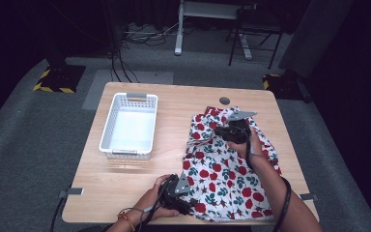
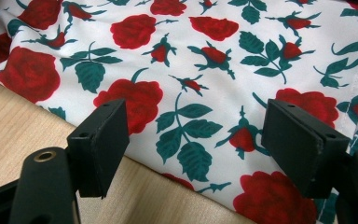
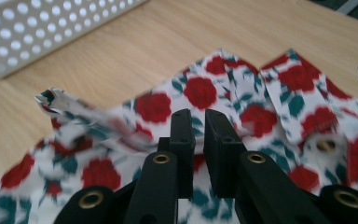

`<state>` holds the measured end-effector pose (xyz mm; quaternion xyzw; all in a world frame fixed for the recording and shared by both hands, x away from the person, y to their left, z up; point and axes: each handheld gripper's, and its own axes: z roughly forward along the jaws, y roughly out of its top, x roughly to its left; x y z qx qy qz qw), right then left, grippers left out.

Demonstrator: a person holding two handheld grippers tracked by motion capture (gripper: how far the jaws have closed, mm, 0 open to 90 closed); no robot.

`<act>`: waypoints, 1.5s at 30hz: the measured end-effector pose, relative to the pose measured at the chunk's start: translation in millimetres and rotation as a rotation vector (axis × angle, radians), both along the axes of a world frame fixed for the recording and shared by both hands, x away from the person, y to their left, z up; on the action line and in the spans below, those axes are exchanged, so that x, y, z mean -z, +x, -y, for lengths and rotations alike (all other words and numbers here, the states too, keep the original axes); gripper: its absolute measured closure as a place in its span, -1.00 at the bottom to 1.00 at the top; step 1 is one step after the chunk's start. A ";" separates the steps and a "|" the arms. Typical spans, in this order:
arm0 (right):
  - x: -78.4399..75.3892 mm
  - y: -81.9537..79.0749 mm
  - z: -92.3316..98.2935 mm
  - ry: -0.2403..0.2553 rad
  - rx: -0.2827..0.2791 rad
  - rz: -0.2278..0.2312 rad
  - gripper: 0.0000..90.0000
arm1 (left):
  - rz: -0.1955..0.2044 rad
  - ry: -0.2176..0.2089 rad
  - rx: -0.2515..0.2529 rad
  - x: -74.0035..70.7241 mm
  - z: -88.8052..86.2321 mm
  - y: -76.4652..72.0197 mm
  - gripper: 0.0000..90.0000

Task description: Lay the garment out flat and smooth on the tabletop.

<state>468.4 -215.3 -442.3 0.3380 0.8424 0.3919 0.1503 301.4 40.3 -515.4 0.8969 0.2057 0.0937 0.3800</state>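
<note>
A white cloth printed with red roses and green leaves lies rumpled on the right half of the wooden table. My left gripper rests at the cloth's near-left edge, and in the left gripper view its jaws stand wide open over the fabric, gripping nothing. My right gripper hovers over the cloth's far part. In the right gripper view its jaws stand a narrow gap apart, with no fabric pinched between them. A raised fold of the cloth looks blurred just left of them.
An empty white perforated basket sits on the left half of the table, and its wall appears at the upper left of the right gripper view. A round cable hole lies behind the cloth. Bare wood separates basket and cloth.
</note>
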 end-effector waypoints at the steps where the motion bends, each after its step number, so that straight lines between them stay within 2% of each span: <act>1: 1.3 -4.8 7.4 -0.010 -0.004 0.002 0.73 | 0.001 0.004 0.002 -0.3 0.0 0.3 -0.49; 3: 2.8 -15.4 23.0 -0.032 -0.001 0.000 0.60 | -0.006 0.009 0.002 -1.1 1.0 0.8 -0.49; 5: 2.6 -26.4 39.9 -0.056 -0.001 0.007 0.41 | -0.011 0.034 -0.009 -3.7 2.1 2.4 -0.49; 7: 2.1 -37.8 57.8 -0.102 0.020 0.044 0.28 | 0.021 0.057 -0.041 -7.9 4.2 5.9 -0.45; 8: 2.4 -43.0 67.0 -0.125 0.035 0.061 0.20 | 0.031 0.051 -0.051 -11.5 4.9 8.6 -0.44; 10: 4.1 -50.9 84.7 -0.166 0.062 0.084 0.10 | 0.029 0.012 -0.064 -21.9 6.4 16.9 -0.44; 12: 7.8 -56.3 100.6 -0.215 0.091 0.106 0.03 | 0.073 -0.006 -0.098 -34.3 11.1 26.5 -0.42; 14: 12.8 -58.4 114.6 -0.256 0.120 0.124 -0.03 | 0.136 0.000 -0.121 -45.8 19.4 37.0 -0.43; 15: 15.3 -58.8 121.1 -0.274 0.144 0.131 -0.03 | 0.149 0.001 -0.138 -50.8 23.6 44.5 -0.42; 16: 17.6 -58.6 128.0 -0.269 0.164 0.131 -0.03 | 0.147 -0.007 -0.152 -54.0 28.3 52.1 -0.42; 18: 21.5 -56.3 141.6 -0.221 0.199 0.113 -0.05 | 0.170 0.024 -0.169 -55.6 38.0 68.6 -0.42; 19: 24.1 -54.4 147.3 -0.214 0.220 0.109 -0.05 | 0.168 0.033 -0.192 -53.6 42.9 77.3 -0.41; 21: 30.0 -50.1 155.5 -0.234 0.251 0.088 -0.06 | 0.134 0.047 -0.209 -46.7 50.0 92.1 -0.39; 22: 33.2 -48.6 158.6 -0.219 0.251 0.069 -0.06 | 0.121 0.057 -0.209 -42.2 52.6 97.5 -0.39; 24: 40.2 -46.6 161.5 -0.194 0.230 0.022 -0.08 | 0.100 0.102 -0.207 -31.1 58.3 104.2 -0.37; 26: 46.9 -45.8 159.1 -0.224 0.202 -0.015 -0.11 | 0.073 0.131 -0.193 -20.4 62.3 107.3 -0.34; 27: 49.1 -45.8 157.7 -0.224 0.177 -0.038 -0.13 | 0.068 0.146 -0.188 -16.2 63.2 108.2 -0.34; 28: 50.5 -46.4 156.1 -0.223 0.159 -0.046 -0.15 | 0.061 0.128 -0.190 -14.4 61.8 108.2 -0.34; 29: 51.0 -47.3 154.4 -0.224 0.154 -0.042 -0.15 | 0.050 0.121 -0.190 -14.0 59.8 108.6 -0.31; 30: 51.1 -47.6 153.7 -0.222 0.158 -0.043 -0.15 | 0.057 0.120 -0.191 -13.6 57.5 108.0 -0.31; 33: 52.8 -47.6 152.7 -0.192 0.163 -0.052 -0.15 | 0.098 0.138 -0.195 -13.4 48.6 103.0 -0.31; 40: 54.3 -51.8 132.6 -0.184 0.126 -0.042 -0.15 | 0.082 0.106 -0.209 -11.0 21.2 98.1 -0.32; 45: 54.4 -52.7 121.0 -0.182 0.112 -0.044 -0.16 | 0.075 0.110 -0.227 -11.4 11.1 93.6 -0.32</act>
